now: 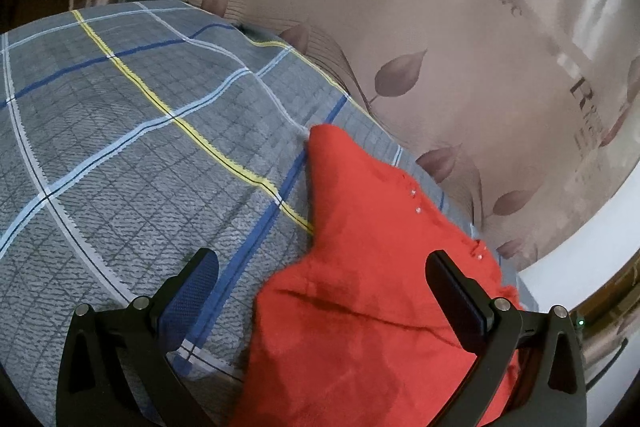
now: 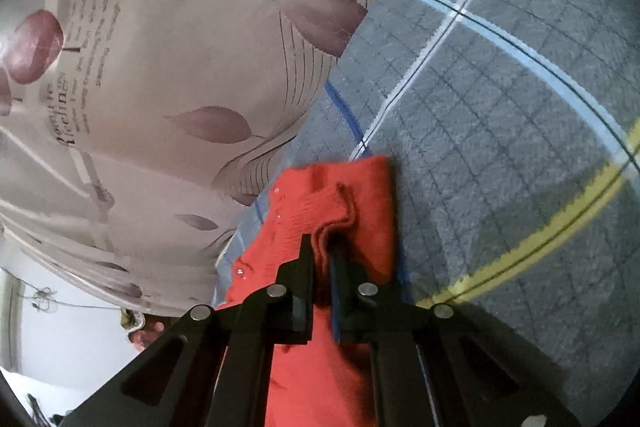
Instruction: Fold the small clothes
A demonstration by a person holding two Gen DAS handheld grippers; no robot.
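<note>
Your right gripper [image 2: 322, 251] is clamped on a bunched ribbed edge of the small red knit garment [image 1: 360, 267], lying on the grey plaid quilted blanket [image 1: 120, 147], probably to carry a fold. Your left gripper [image 1: 324, 267] hangs wide open above the cloth.

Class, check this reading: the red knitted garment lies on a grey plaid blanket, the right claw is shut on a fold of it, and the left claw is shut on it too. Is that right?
Not quite. In the left wrist view the left claw stands open over the red knitted garment, its jaws wide apart. The rest holds: the garment lies on the grey plaid blanket, and the right claw is shut on a fold.
</note>
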